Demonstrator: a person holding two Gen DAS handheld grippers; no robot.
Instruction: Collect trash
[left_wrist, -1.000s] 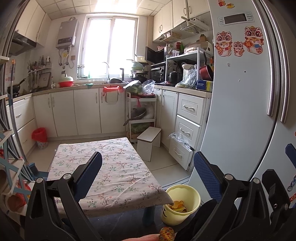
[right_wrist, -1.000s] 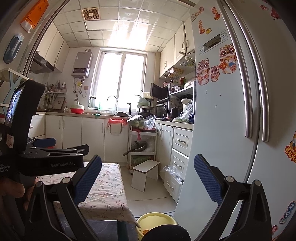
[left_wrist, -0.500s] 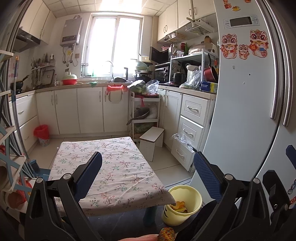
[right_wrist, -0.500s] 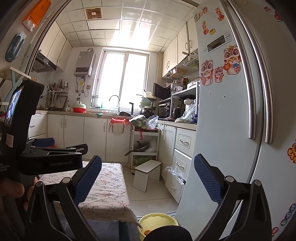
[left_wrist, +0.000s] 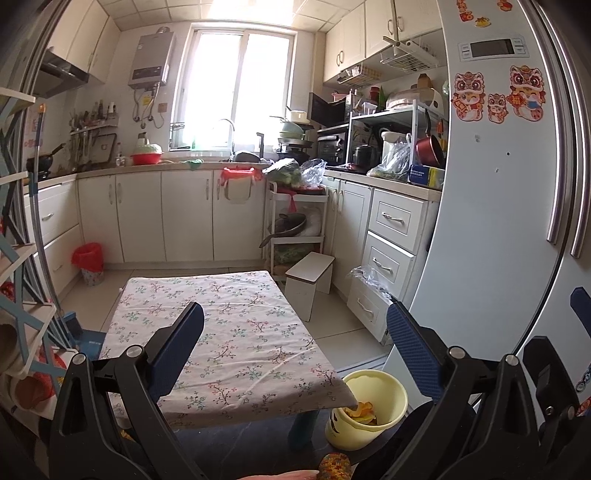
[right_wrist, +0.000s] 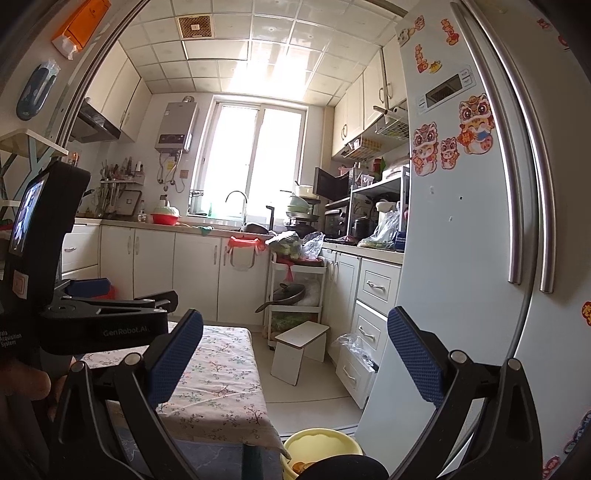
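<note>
Blue-padded fingers of the left gripper (left_wrist: 295, 347) stand wide apart with nothing between them; the right gripper (right_wrist: 295, 354) is likewise spread and holds nothing. Below both sits a yellow bin (left_wrist: 369, 410) with orange scraps (left_wrist: 360, 410) inside, just beside the corner of the floral-clothed table (left_wrist: 236, 332), near the fridge (left_wrist: 498, 221).
</note>
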